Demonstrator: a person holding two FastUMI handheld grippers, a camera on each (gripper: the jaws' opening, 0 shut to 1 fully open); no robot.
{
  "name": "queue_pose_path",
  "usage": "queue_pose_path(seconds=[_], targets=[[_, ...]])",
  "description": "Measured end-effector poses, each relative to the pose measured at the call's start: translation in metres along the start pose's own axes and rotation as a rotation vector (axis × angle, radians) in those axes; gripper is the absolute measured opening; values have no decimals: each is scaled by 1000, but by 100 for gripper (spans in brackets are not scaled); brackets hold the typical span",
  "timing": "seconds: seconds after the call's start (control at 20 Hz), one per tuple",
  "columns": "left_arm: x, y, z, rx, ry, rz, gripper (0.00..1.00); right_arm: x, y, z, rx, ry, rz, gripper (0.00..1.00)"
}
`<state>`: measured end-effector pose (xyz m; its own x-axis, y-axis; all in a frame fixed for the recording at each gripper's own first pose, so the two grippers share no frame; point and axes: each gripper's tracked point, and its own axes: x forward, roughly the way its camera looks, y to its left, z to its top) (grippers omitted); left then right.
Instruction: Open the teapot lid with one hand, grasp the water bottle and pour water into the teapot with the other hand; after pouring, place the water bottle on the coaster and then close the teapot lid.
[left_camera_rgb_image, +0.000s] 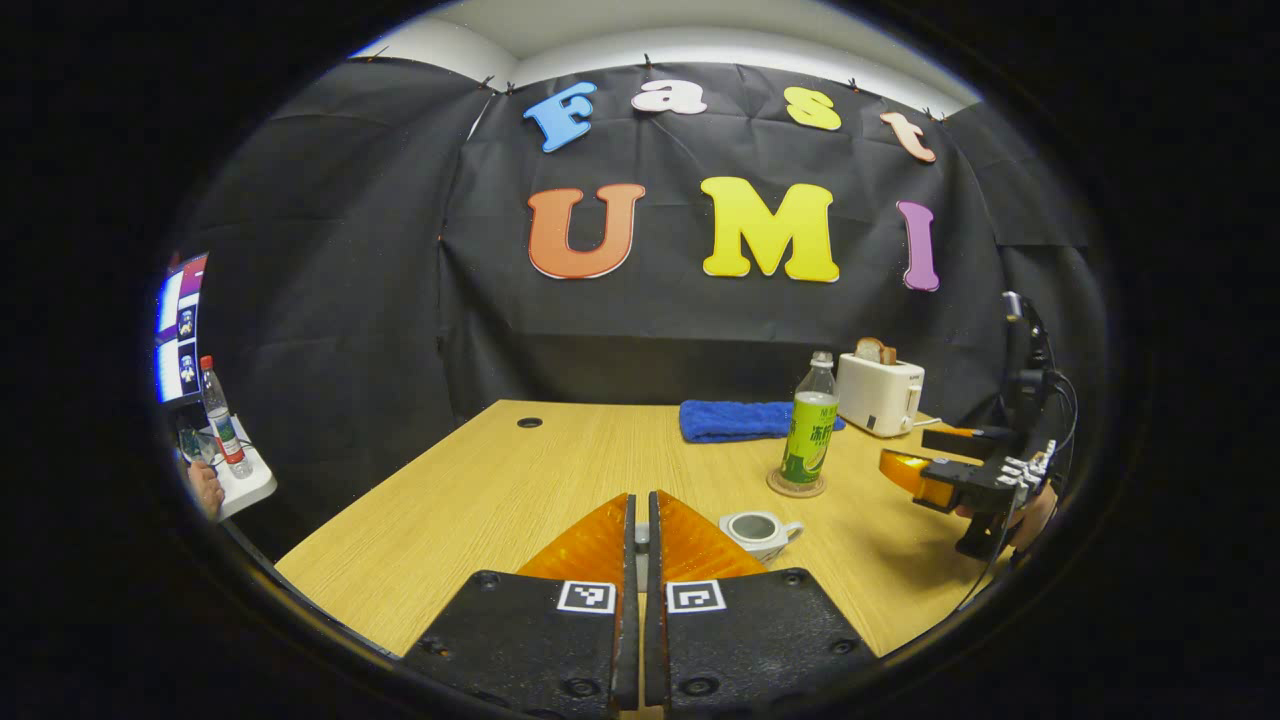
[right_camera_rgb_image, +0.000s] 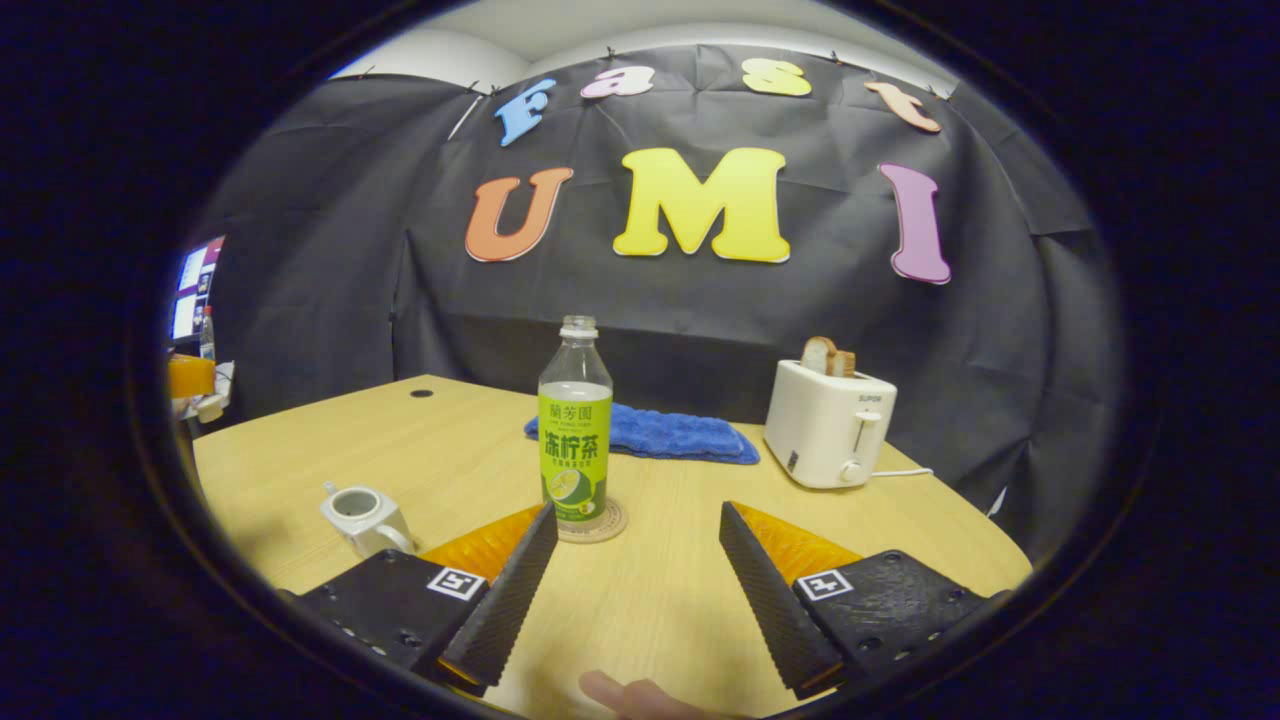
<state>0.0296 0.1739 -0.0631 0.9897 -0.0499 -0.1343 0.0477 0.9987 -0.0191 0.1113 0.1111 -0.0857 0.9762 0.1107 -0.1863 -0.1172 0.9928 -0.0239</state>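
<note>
A wide, pale wood-grain table (right_camera_rgb_image: 400, 440) fills the lower part of both views, backed by the black cloth wall of the booth. At its far edge stands a boxy white plastic toaster (right_camera_rgb_image: 828, 425) with two slices of bread sticking up from its slots, and just beside that lies a folded blue terry towel (right_camera_rgb_image: 670, 436). In front of the towel a clear plastic water bottle with a green label (right_camera_rgb_image: 575, 440) stands upright on a small round coaster (right_camera_rgb_image: 606, 530); its cap is off and the neck is open. In the right gripper view, the right gripper (right_camera_rgb_image: 640, 560) has its two fingers spread wide apart, holding nothing, low over the table, with the bottle just beyond the left finger; a fingertip of the holding hand (right_camera_rgb_image: 625, 695) shows at the bottom edge. In the left gripper view, the left gripper (left_camera_rgb_image: 641, 545) is clenched, its fingers nearly touching; something small sits in the narrow slit between them, though what it is cannot be made out. Just to the right of those fingers sits a small white ceramic teapot (left_camera_rgb_image: 760, 532) with its lid off and its round mouth open. Well off the table's left edge a second plastic bottle with a red cap (left_camera_rgb_image: 222, 420) stands on a small white shelf (left_camera_rgb_image: 250, 485).
</note>
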Motion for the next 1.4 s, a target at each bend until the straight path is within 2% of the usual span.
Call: queue_pose_path(seconds=[0.15,0.3,0.45,0.65,1.0,1.35,1.4], targets=[[18,-14,1,-18,-23,-37,5,-33,-27,4,24,-28,-39,95],[33,-29,0,-33,-25,-54,5,-57,-44,9,-41,-76,-66,95],[48,-45,4,-24,-34,-70,5,-73,-55,16,-66,-65,-85,95],[67,-72,5,-11,-44,-103,5,-89,-58,36,-67,-118,-68,95],[94,-98,-23,72,-48,-118,5,-85,-77,39,-3,-131,-66,95],[114,-90,-64,-4,30,-110,5,-75,-94,31,9,-107,-102,95],[112,-92,-63,-16,14,-114,5,-74,-94,30,14,-104,-99,95]])
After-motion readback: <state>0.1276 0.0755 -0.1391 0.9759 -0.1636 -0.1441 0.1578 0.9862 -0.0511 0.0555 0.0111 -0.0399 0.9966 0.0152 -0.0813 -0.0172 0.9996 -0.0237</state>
